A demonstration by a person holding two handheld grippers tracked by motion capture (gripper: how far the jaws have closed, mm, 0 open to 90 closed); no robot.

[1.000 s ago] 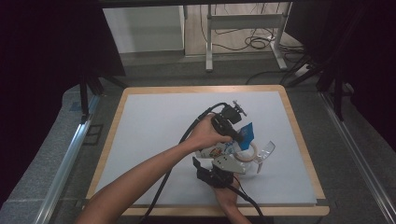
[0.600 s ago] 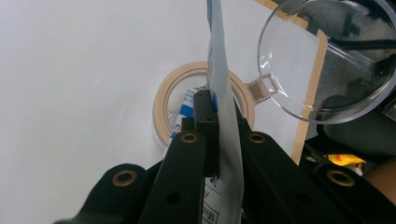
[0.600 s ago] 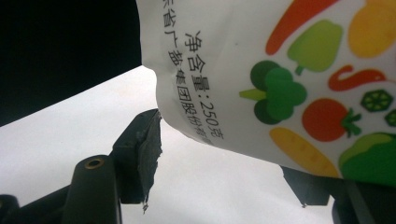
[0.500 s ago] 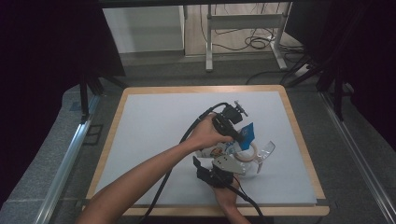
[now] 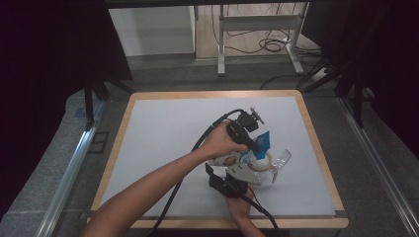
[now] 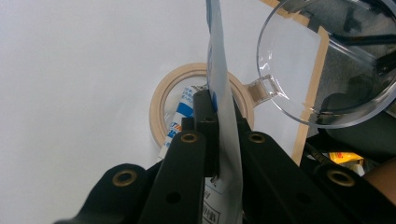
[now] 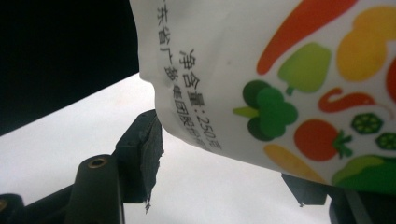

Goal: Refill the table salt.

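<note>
Printed white plastic pouch (image 5: 236, 159) with blue lettering on one face and coloured vegetable pictures on the other hangs above the right half of the white, wood-framed table (image 5: 163, 133), held between the two tools over a pale wooden ring (image 6: 161, 105) and a clear plastic jar (image 6: 327, 60) that lies tipped beside it. In the left gripper view the left gripper (image 6: 218, 122) has its black jaws pinched flat on the thin top edge of the pouch, so it is clamped on that seam. In the right gripper view the right gripper (image 7: 224, 168) stands with its jaws wide either side of the pouch's bulging lower body; one pad (image 7: 144, 140) touches the film at its edge, but the far one is mostly hidden, so whether they truly squeeze I cannot tell. The main risk, as I judge it, is the smooth film sliding out of the top pinch if the lower hand pulls or twists, since the whole weight hangs from a narrow strip. A hard pull apart could tear the seam unevenly and spill the contents across the table. Lowering the pouch carelessly could also knock the jar, which looks free to roll, or snag the ring. The trailing black cable (image 5: 197, 148) lies close and could drag.
</note>
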